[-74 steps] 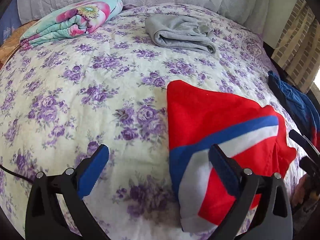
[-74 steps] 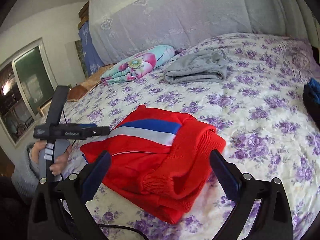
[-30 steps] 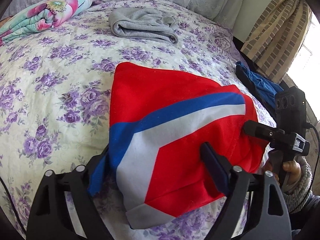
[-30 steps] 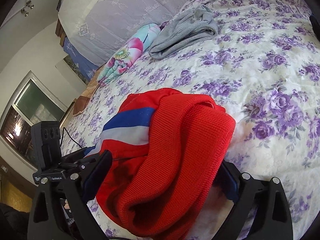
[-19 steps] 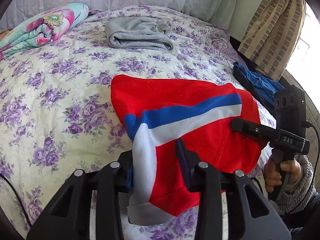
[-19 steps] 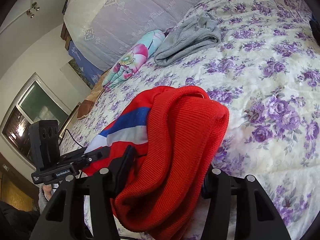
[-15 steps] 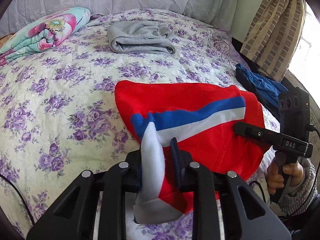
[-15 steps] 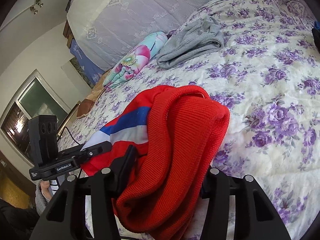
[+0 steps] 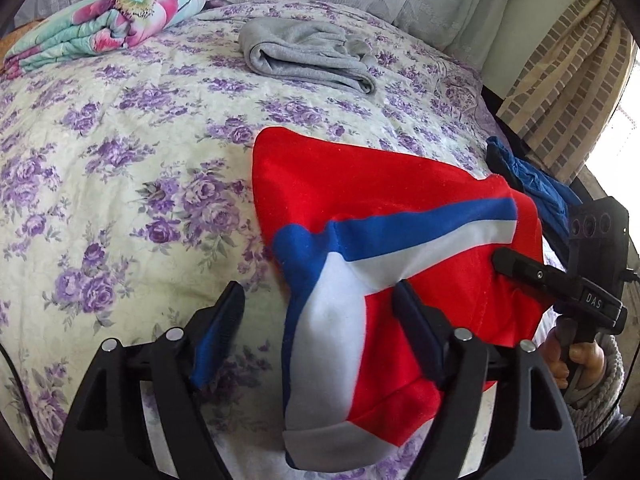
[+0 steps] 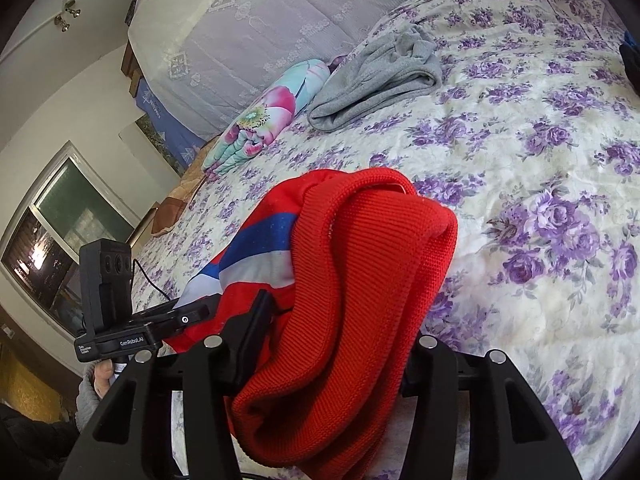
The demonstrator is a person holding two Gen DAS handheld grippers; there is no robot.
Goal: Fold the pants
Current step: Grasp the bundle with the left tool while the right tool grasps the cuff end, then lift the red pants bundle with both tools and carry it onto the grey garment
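The red pants (image 9: 360,184) with a blue and white stripe lie folded on the floral bedspread (image 9: 120,152). My left gripper (image 9: 320,332) is open, and the white striped end of the pants lies loose between its fingers. My right gripper (image 10: 328,344) is shut on the red ribbed waistband (image 10: 360,280) and holds it bunched above the bed. The right gripper also shows at the right edge of the left wrist view (image 9: 560,280), at the pants' far side. The left gripper's body shows in the right wrist view (image 10: 120,320).
Folded grey pants (image 9: 304,56) and a rolled floral quilt (image 9: 108,36) lie near the headboard. A blue garment (image 9: 532,184) hangs at the bed's right edge by a curtain (image 9: 560,80). A window (image 10: 60,240) is on the left wall.
My left gripper closed on the white striped end, lifted it slightly, then opened again and let it drop. My right gripper closed on the waistband and stays shut on it.
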